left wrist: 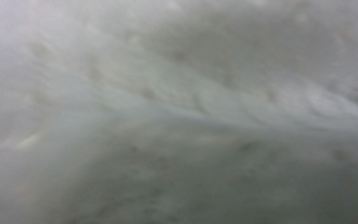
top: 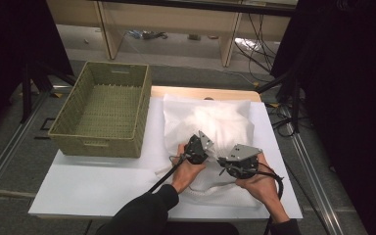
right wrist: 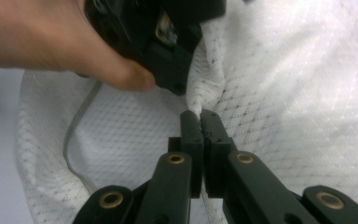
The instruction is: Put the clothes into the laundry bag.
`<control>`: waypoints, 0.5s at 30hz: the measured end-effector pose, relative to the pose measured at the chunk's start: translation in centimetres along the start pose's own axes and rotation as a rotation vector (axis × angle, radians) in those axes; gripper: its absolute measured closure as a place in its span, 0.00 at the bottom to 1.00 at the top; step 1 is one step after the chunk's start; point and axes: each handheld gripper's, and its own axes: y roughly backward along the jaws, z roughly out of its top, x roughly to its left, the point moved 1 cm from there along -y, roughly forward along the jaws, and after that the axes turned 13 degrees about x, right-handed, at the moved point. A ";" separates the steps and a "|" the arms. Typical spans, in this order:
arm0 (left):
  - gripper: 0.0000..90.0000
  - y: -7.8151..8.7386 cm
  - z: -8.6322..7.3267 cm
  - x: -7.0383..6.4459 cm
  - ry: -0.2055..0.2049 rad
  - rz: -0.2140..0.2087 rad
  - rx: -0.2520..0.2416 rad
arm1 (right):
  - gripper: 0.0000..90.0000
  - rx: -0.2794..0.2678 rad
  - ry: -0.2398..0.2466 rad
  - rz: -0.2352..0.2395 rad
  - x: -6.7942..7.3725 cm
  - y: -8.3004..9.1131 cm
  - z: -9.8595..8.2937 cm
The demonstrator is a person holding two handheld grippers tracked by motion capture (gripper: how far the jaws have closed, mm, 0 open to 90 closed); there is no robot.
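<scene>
White mesh fabric — a laundry-type net bag (top: 210, 128) with something pale and bunched inside — lay on the white worktop (top: 88, 188), toward its right edge and reaching to the near edge. From above, both hands met at the bag's near end, the left gripper (top: 196, 148) and right gripper (top: 239, 164) close together, while a woven olive basket (top: 103, 110) sat at the far left corner. The right gripper view showed what the high view could not: the right gripper's (right wrist: 200, 122) jaws pressed together on a raised fold of diamond-patterned netting, with the left gripper (right wrist: 168, 42) and its hand (right wrist: 51, 39) just beyond, touching the same ridge. The left gripper view gave a grey blur of cloth pressed close, so how far those jaws stood apart could not be told.
</scene>
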 end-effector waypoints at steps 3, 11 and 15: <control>0.85 0.8 -0.7 0.1 0.002 -0.067 0.034 | 1.00 0.016 -0.026 0.007 0.0 -0.2 -0.3; 0.49 4.5 -2.6 -0.1 0.028 -0.205 0.117 | 1.00 -0.009 -0.014 -0.015 -0.5 0.2 -0.2; 0.49 4.4 -2.5 -1.1 -0.025 -0.244 0.169 | 1.00 -0.005 -0.010 -0.001 -0.4 0.2 -0.2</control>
